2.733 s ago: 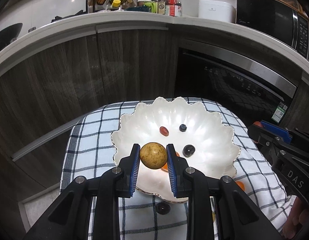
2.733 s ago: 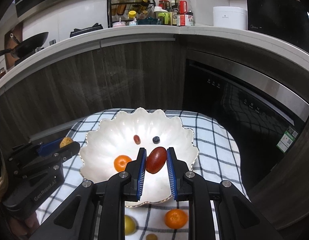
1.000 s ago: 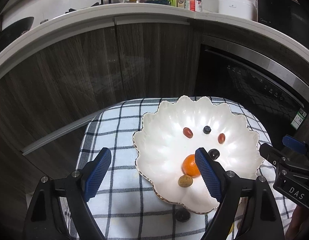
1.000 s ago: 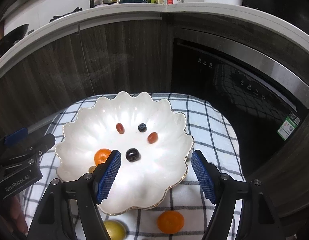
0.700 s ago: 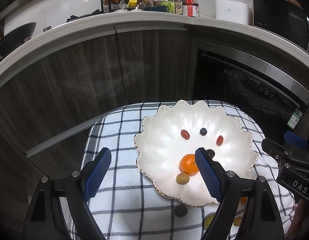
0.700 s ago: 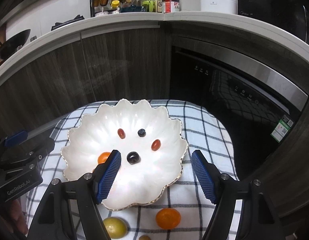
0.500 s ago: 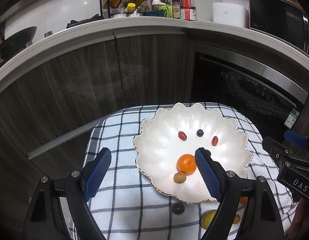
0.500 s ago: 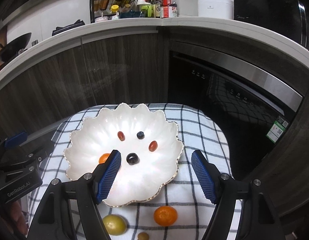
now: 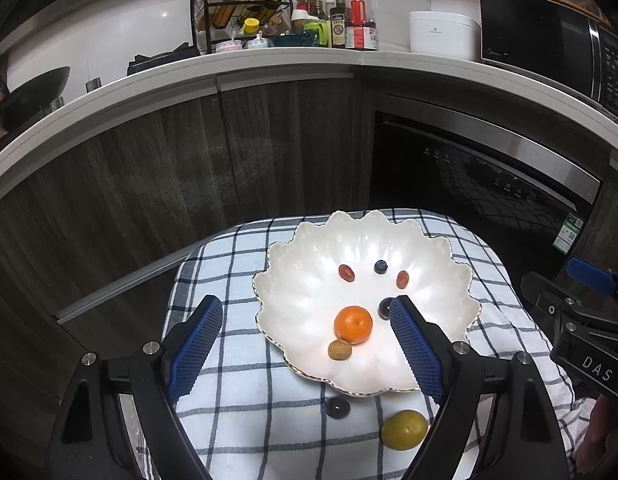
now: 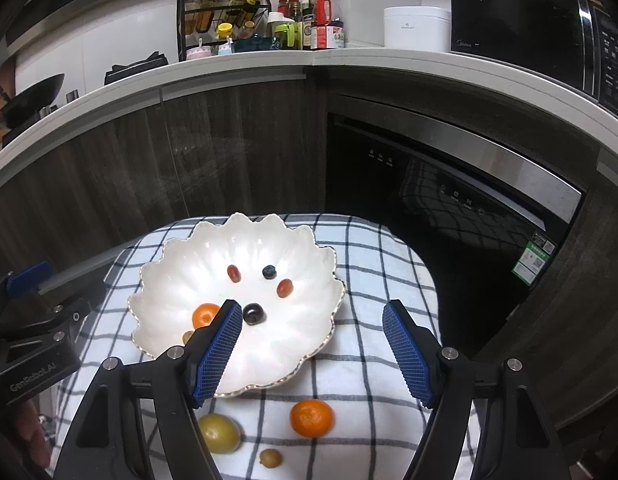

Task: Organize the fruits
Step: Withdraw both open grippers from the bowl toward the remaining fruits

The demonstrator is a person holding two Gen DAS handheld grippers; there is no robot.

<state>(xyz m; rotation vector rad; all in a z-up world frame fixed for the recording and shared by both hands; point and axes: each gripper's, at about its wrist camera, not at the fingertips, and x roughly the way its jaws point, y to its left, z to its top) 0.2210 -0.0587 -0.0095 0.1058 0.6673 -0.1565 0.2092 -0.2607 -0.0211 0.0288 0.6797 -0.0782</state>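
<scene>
Above the white bowl [image 9: 297, 312], both grippers [image 9: 305, 320] [image 10: 313, 328] hang empty, jaws apart

Ahead of you runs a white countertop [image 9: 269, 64] over dark wood-grain cabinet doors [image 9: 189, 168]. To your right a black built-in appliance with a steel trim band [image 10: 449, 168] sits under it, a green sticker low on its front. On the countertop stand a wire rack of bottles [image 9: 241, 8], more bottles and jars [image 10: 313, 24], a white lidded pot [image 9: 441, 34] and a black microwave [image 9: 549, 40]. A dark wok [image 9: 29, 88] sits far left. The wall behind is glossy white.
</scene>
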